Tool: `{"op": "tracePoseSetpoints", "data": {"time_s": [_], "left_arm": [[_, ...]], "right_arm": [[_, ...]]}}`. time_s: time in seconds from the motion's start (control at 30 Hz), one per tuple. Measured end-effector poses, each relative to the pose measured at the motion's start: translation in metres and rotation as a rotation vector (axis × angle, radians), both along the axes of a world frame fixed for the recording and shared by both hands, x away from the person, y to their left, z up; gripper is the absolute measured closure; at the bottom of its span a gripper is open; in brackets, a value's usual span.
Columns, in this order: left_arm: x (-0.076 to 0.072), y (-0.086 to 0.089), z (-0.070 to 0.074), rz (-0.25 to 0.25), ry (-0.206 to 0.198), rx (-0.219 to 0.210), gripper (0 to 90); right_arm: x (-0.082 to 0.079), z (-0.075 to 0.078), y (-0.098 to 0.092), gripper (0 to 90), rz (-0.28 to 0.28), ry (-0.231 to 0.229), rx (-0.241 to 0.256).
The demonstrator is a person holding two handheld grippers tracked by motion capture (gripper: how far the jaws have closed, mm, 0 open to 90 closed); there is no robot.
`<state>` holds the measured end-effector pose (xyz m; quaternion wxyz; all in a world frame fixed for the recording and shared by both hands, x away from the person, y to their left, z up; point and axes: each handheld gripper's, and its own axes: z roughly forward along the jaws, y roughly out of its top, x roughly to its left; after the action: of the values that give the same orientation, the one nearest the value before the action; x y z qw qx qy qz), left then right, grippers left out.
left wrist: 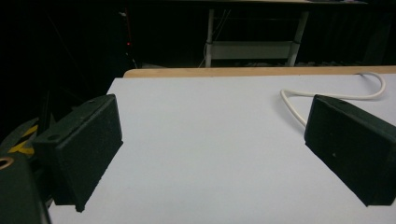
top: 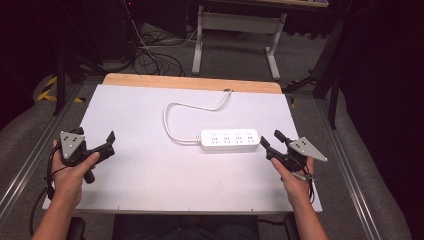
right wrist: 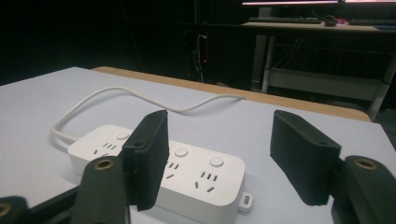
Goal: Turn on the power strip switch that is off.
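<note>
A white four-socket plastic power strip (top: 229,140) lies right of the white table's (top: 150,175) centre, its cord (top: 172,112) looping toward 11 o'clock. The right gripper (top: 274,141), jaws wide and empty, sits at the strip's 3 o'clock end; it should probably straddle that end squarely before closing. The left gripper (top: 107,142), wide apart and empty, hovers at 9 o'clock.

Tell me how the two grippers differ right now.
The right gripper sits close beside the power strip; the left gripper is far from it, over bare table. They point inward from opposite sides. Both are open and hold nothing.
</note>
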<state>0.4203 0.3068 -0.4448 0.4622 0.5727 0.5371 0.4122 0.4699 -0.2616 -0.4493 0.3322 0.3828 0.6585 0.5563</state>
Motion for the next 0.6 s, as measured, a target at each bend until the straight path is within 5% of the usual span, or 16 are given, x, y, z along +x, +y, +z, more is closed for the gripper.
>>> {"op": "tracePoseSetpoints", "data": {"time_s": [0.3,0.6], "left_arm": [[0.0003,0.0000,-0.0003,0.002,0.000,-0.007,5.3],[0.0005,0.0005,-0.0002,0.001,0.000,-0.006,5.5]], "right_arm": [[-0.0029,0.0029,-0.0015,77.4,0.048,-0.021,0.021],[-0.0065,0.0074,-0.0066,90.0,0.051,-0.020,0.053]]}}
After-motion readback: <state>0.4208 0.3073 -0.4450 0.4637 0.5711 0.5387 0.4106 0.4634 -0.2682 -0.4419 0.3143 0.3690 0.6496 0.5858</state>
